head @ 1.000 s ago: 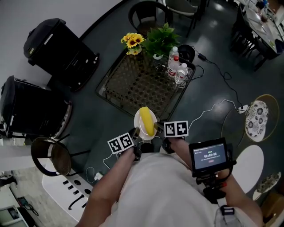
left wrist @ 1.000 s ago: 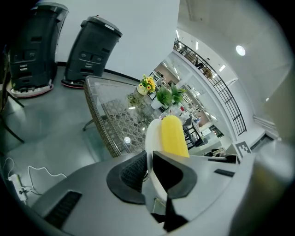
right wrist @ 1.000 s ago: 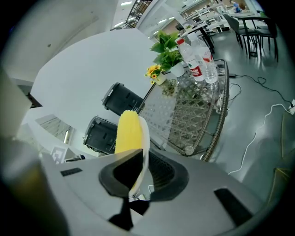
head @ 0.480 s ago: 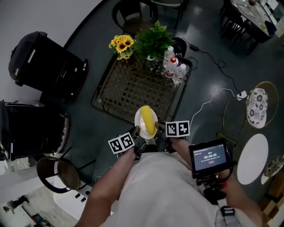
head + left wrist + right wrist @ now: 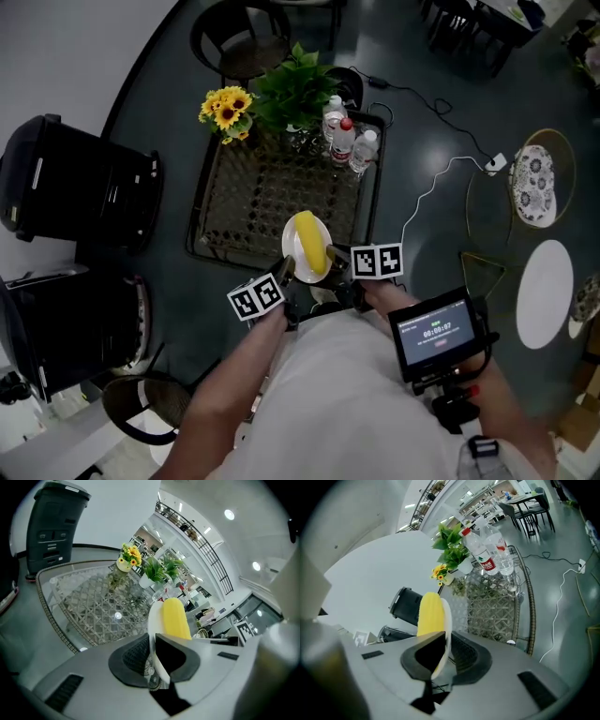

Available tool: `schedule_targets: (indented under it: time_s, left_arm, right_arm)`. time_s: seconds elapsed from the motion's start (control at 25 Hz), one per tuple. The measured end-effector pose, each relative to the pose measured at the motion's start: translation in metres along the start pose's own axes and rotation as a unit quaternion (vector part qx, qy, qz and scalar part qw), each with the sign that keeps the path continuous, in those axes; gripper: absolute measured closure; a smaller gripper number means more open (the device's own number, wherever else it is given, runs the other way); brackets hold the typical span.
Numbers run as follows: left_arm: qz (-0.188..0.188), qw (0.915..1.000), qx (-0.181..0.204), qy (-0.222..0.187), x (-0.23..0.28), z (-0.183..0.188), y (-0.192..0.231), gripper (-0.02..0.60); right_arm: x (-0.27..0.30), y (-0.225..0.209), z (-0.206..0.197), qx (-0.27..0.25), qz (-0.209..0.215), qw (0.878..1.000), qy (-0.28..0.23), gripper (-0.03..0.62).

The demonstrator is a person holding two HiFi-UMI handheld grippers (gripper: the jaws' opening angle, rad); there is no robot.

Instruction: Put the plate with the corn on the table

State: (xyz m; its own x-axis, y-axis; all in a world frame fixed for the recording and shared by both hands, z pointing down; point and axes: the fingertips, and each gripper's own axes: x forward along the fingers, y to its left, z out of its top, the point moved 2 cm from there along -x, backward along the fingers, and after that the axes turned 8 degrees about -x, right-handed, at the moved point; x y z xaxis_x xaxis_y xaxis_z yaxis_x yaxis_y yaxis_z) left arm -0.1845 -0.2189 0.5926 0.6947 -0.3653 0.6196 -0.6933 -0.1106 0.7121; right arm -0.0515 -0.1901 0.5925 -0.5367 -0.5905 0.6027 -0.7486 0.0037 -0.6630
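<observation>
A white plate (image 5: 298,255) carrying a yellow corn cob (image 5: 310,244) is held level over the near edge of the glass lattice table (image 5: 251,192). My left gripper (image 5: 292,279) is shut on the plate's near left rim, and my right gripper (image 5: 337,272) is shut on its near right rim. In the left gripper view the plate (image 5: 154,618) stands edge-on between the pads of the left gripper (image 5: 153,654), with the corn (image 5: 175,618) beside it. In the right gripper view the rim of the plate (image 5: 446,620) sits between the jaws of the right gripper (image 5: 441,660), next to the corn (image 5: 430,614).
At the table's far end stand sunflowers (image 5: 224,106), a green plant (image 5: 294,88) and water bottles (image 5: 343,142). Black armchairs (image 5: 80,192) sit to the left and a dark chair (image 5: 239,37) beyond. A cable (image 5: 431,192) and round side tables (image 5: 544,291) lie to the right.
The table has drawn closer and lower in the head view. The plate with the corn has moved forward over the table's near edge. Both grippers still hold the rim.
</observation>
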Motion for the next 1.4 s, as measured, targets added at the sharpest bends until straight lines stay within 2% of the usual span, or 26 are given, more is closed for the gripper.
schedule_targets:
  time_s: [0.48,0.92,1.16,1.4]
  left_arm:
    - [-0.023,0.9973,0.027,0.064,0.042,-0.009,-0.025,0.534]
    - [-0.03,0.9942,0.052,0.089,0.098,-0.02,-0.046,0.534]
    - [-0.042,0.9934,0.051,0.094,0.131,-0.021,-0.057,0.534]
    - [-0.035,0.9939,0.034,0.099,0.165,-0.022,-0.05,0.534]
  right_arm:
    - [-0.028,-0.036,0.001,0.041,-0.034,0.998,-0.028,0.548]
    - [-0.045,-0.089,0.011,0.053,-0.05,0.996,-0.041,0.548]
    - [-0.046,-0.117,0.026,0.05,-0.052,0.996,-0.043,0.548]
    - [-0.037,-0.149,0.037,0.035,-0.063,0.997,-0.029,0.548]
